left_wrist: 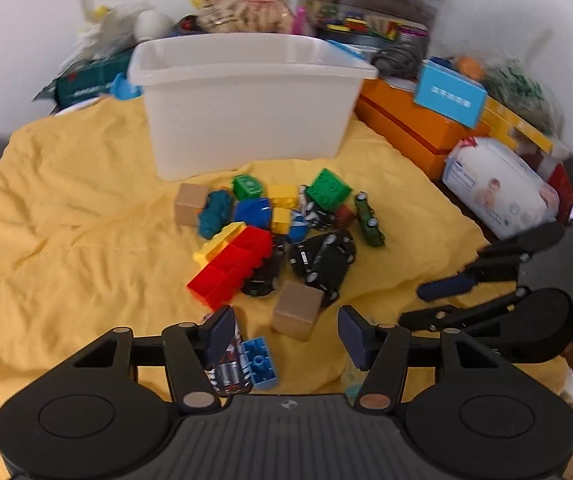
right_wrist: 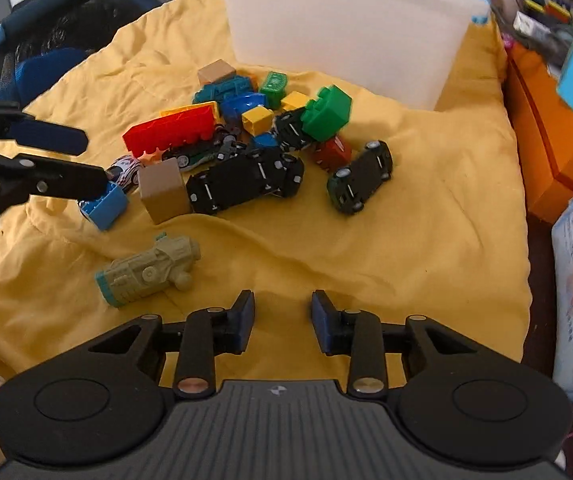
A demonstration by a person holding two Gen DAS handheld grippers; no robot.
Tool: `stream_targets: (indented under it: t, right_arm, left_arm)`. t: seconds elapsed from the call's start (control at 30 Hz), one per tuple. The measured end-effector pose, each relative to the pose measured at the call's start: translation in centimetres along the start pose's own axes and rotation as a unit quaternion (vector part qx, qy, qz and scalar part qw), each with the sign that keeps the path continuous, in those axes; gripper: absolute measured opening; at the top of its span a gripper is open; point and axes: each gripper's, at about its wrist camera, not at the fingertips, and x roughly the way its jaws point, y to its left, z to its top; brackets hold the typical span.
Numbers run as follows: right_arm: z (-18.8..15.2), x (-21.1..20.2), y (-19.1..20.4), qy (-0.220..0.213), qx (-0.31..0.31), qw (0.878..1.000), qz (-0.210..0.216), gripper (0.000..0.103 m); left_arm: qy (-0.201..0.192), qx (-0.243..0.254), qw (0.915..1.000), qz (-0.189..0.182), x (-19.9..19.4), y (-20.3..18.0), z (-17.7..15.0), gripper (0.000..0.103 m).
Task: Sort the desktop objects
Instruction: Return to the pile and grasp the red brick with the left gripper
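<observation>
Left gripper (left_wrist: 284, 334) low over yellow cloth (left_wrist: 66, 240), jaws spread, nothing pinched; light blue brick (left_wrist: 260, 364) and small white toy car (right_wrist: 124, 168) just beside left jaw. Right gripper (right_wrist: 282, 322) above bare cloth, jaws apart, empty. Grey-green toy vehicle (right_wrist: 148, 270) lying near. Further on: tan cube (left_wrist: 297, 310), black cars (left_wrist: 322, 258), red brick (left_wrist: 232, 266), mixed pile. Beyond pile: white bin (left_wrist: 246, 100) upright. Blue box (left_wrist: 450, 94) print blurred, unreadable.
</observation>
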Motion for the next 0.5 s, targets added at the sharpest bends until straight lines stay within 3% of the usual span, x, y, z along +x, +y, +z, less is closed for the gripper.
stream_targets:
  t: [0.17,0.37,0.43,0.5]
  right_arm:
    - [0.6,0.0,0.4,-0.007,-0.01,1.0,0.004,0.036]
    - [0.1,0.7,0.4,-0.007,-0.008,1.0,0.001,0.038]
    - [0.1,0.8,0.3,-0.008,-0.004,1.0,0.002,0.039]
    - [0.1,0.9,0.2,-0.008,0.001,1.0,0.002,0.04]
  left_arm:
    - [0.011,0.017,0.9998,0.005,0.4,-0.7,-0.3,0.061]
    - [0.007,-0.004,0.9997,0.023,0.6,0.7,-0.3,0.061]
    - [-0.01,0.01,0.9994,0.03,0.8,1.2,0.5,0.061]
    - [-0.029,0.057,0.9969,0.046,1.4,1.3,1.4,0.061]
